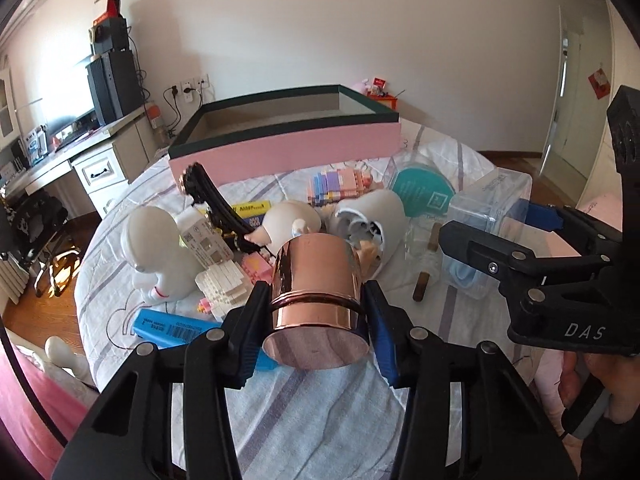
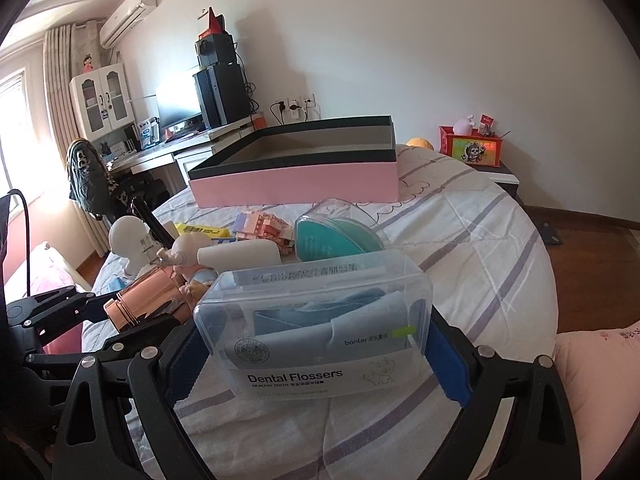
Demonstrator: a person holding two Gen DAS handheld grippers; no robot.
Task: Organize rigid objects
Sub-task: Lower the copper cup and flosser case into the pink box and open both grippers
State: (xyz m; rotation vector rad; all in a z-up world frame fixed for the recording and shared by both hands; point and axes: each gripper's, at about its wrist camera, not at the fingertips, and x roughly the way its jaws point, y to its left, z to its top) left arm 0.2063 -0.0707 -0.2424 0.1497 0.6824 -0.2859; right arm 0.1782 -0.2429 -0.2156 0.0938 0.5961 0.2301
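A shiny copper-coloured cup [image 1: 316, 300] was held on its side between the blue-padded fingers of the left gripper [image 1: 316, 312], the jaws closed against its wall and its flat base turned back toward the camera. Just ahead of that gripper a jumble of toys was spread over the striped bedsheet [image 1: 320, 420]: a white figurine [image 1: 154, 252] ahead to the left, a blue package [image 1: 176, 330] beneath the left finger, and pastel building blocks [image 1: 340, 184] farther ahead. A clear plastic box of dental flossers [image 2: 316, 328] was gripped across its ends by the right gripper [image 2: 316, 360], whose jaws were spread wide to take it. Well ahead of both grippers a pink box [image 2: 296, 168] with a dark rim was seen, open at the top.
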